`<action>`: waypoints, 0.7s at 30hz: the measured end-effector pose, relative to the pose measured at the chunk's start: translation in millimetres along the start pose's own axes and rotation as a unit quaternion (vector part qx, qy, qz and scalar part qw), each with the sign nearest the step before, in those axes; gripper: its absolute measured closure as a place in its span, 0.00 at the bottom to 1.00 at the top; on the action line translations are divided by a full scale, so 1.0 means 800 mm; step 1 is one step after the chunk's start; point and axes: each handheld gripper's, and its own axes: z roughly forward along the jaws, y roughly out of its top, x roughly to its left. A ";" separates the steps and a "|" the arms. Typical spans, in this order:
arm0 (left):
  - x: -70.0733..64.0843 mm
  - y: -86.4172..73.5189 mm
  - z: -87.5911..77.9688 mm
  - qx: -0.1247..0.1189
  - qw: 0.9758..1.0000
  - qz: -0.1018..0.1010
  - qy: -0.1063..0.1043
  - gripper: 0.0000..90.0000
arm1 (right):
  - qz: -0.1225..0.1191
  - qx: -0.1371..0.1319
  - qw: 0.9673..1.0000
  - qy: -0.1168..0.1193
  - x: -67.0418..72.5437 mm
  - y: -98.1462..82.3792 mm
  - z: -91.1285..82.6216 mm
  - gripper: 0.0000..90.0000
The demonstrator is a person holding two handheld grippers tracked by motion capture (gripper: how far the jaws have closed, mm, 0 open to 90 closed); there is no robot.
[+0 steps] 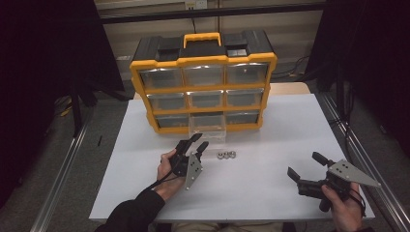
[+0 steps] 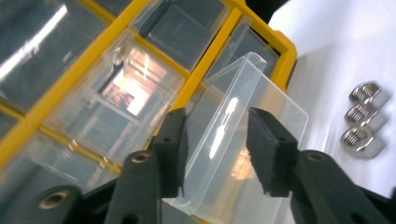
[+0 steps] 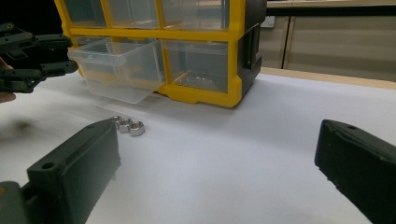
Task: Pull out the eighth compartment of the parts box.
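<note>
1. Left tongs (image 2: pixel 217 149) sit nearest, half open astride the front lip of the clear drawer (image 2: pixel 243 140); pads look just off the plastic.
2. That drawer, bottom row middle of the organizer (image 1: pixel 203 87), is pulled out over the bench (image 1: pixel 270 193) and looks empty.
3. Three nuts (image 1: pixel 226 154) lie just beside it, untouched; dropping them in and closing seems to be what's left, I judge.
4. Right tongs (image 1: pixel 304 170) rest wide apart, holding nothing, well away.
5. Glare hides the other drawers' contents.

overhead facing forward, gripper views near drawer (image 2: pixel 243 135)
</note>
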 end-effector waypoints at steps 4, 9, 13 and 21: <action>0.004 -0.003 -0.002 0.004 0.998 -0.064 -0.011 0.52 | 0.001 0.001 1.000 -0.002 0.000 0.000 0.001 0.00; 0.014 -0.006 -0.006 0.016 0.991 -0.134 -0.019 0.39 | 0.000 0.000 1.000 -0.001 0.000 0.000 0.000 0.00; 0.022 -0.009 -0.009 0.036 0.981 -0.187 -0.023 0.29 | 0.000 0.000 1.000 0.000 0.000 0.000 0.000 0.00; 0.048 -0.015 -0.023 0.058 0.946 -0.314 -0.059 0.12 | 0.000 0.000 1.000 -0.001 0.000 0.000 0.000 0.00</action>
